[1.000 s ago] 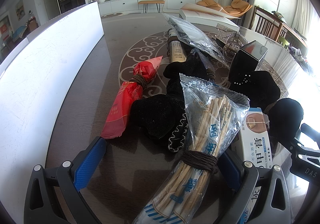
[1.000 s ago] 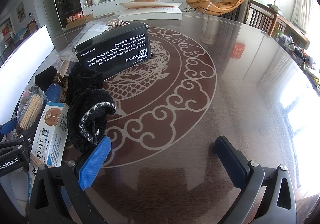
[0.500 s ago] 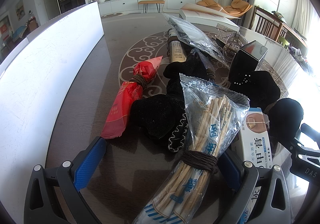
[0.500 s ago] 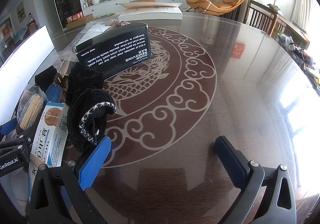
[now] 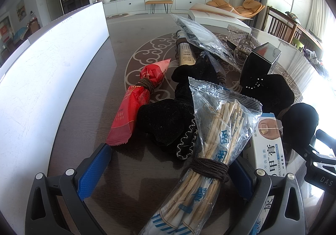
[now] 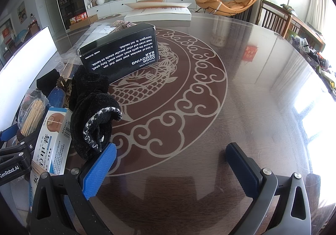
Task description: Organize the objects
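Note:
My left gripper (image 5: 168, 169) is open, its blue pads either side of a clear bag of wooden sticks (image 5: 214, 148) tied with a brown band. The bag lies between the jaws, not clamped. Beyond it lie black velvet pouches (image 5: 168, 121), a red packet (image 5: 134, 106) and a white nail cream box (image 5: 271, 146). My right gripper (image 6: 171, 169) is open and empty over bare table, with a black pouch (image 6: 92, 113) just past its left pad. A black soap-bar box (image 6: 121, 54) stands further back.
A tall white panel (image 5: 42, 79) runs along the left side. A clear plastic bag (image 5: 201, 39), a tube (image 5: 185, 54), a rhinestone buckle (image 5: 241, 37) and a large white box (image 6: 157, 12) lie further back. The dark patterned table (image 6: 231, 108) stretches right.

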A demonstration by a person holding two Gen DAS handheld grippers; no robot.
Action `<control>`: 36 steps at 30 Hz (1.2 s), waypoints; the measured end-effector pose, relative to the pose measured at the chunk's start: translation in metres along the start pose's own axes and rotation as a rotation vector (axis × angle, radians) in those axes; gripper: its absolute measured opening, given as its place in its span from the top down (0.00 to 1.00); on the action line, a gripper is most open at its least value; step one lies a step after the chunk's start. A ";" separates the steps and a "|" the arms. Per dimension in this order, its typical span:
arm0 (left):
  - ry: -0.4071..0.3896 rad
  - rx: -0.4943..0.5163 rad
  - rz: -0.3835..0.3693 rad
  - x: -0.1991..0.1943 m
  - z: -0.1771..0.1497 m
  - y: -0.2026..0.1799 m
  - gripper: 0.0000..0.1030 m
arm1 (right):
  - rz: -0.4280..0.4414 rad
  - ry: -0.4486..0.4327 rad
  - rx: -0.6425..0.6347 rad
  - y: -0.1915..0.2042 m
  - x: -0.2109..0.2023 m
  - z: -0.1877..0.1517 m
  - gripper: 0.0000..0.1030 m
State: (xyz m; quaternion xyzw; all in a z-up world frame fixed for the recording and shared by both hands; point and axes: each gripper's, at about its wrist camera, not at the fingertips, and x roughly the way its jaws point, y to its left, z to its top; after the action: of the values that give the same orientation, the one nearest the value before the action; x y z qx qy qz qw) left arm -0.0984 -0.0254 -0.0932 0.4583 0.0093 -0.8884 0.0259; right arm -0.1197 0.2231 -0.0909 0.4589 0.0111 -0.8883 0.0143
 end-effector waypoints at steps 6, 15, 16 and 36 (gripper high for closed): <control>0.000 0.000 0.000 0.000 0.000 0.000 0.00 | 0.000 0.000 0.000 0.000 0.000 0.000 0.00; 0.000 0.000 0.000 0.000 0.000 0.000 0.00 | 0.000 0.000 0.000 0.000 0.000 0.000 0.00; 0.000 0.000 0.000 0.000 0.000 0.000 0.00 | 0.000 0.000 0.000 0.000 0.000 0.000 0.00; 0.063 0.170 -0.114 -0.031 -0.040 0.025 0.00 | 0.000 0.000 0.000 0.000 0.001 0.001 0.00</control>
State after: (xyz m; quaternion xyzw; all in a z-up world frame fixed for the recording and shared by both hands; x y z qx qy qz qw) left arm -0.0464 -0.0474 -0.0911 0.4855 -0.0391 -0.8710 -0.0641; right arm -0.1208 0.2228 -0.0909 0.4591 0.0111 -0.8882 0.0144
